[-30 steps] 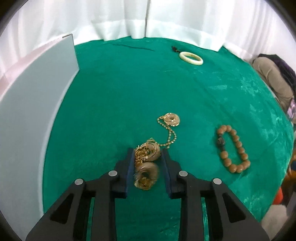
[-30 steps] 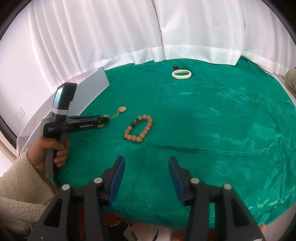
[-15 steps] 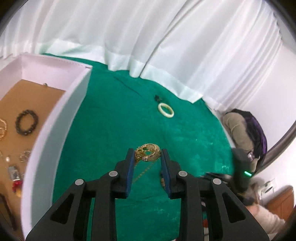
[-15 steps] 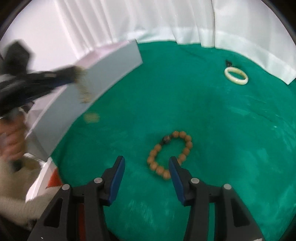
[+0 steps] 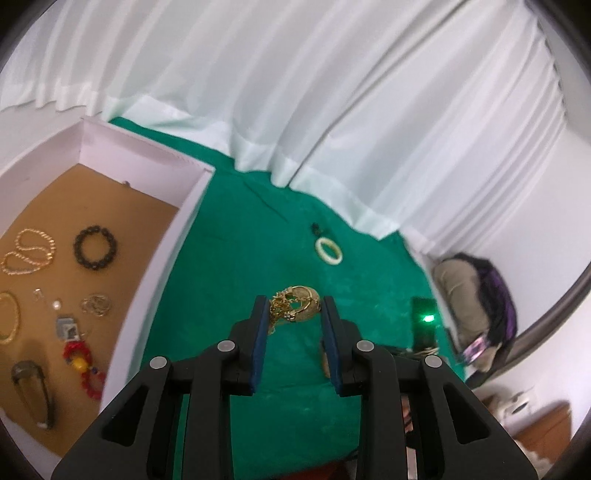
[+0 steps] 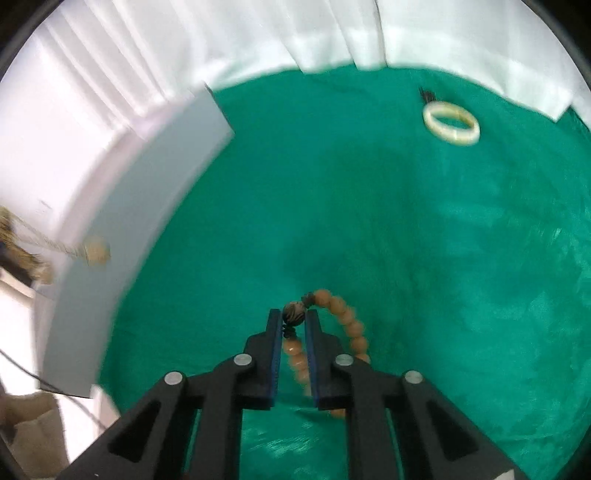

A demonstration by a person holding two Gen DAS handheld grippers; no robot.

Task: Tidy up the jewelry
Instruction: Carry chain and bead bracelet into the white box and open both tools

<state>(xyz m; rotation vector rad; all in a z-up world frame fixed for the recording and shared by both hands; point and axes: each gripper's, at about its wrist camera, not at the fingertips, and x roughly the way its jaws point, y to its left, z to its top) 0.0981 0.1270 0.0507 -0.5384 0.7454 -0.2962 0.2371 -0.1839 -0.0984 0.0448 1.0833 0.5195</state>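
1. Right gripper, just closing, is clenching the wooden bead bracelet on the green cloth; lifting straight should keep it.
2. Left gripper is gripping the gold necklace beside the white box; clearing the wall first is wise.

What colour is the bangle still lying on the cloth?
Creamy white bangle, clearest in the right wrist view.

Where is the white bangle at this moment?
The white bangle lies flat on the green cloth at the far side of the table, near the white curtain, upper right in the right wrist view, beside a small dark object.
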